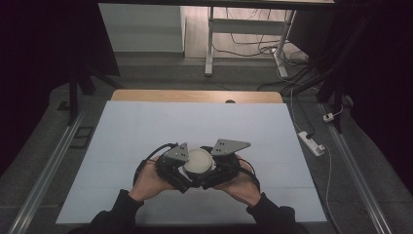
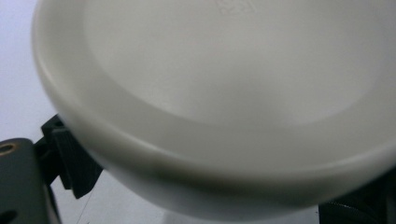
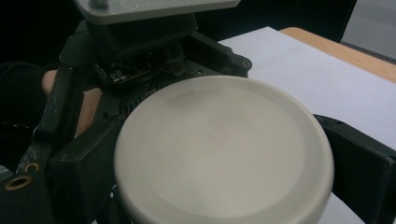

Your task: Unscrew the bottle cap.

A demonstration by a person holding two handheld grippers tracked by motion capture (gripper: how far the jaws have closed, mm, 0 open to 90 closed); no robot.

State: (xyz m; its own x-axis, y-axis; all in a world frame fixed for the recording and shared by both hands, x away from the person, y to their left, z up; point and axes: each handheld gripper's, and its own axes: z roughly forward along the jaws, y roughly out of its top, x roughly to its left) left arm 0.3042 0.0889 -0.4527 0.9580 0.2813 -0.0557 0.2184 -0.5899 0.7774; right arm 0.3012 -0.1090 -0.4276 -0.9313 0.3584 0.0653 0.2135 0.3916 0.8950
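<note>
A round white lid [image 1: 198, 161] sits near the front centre of the tabletop [image 1: 146, 126], gripped from both sides: left claw [image 1: 183, 171] and right claw [image 1: 210, 170] both clenched on it. Step appears to be twisting or lifting; next needs a steady, level pull.

Round white lid [image 3: 224, 151] between the right gripper's [image 3: 219, 186] black jaws, left gripper [image 3: 140, 51] just behind it.

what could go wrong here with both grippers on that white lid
1. The round white plastic lid is smooth and clamped from both sides by the left gripper and right gripper; uneven pull could make it slip out.
2. It appears lifted above the pale blue table sheet, so it could drop.
</note>
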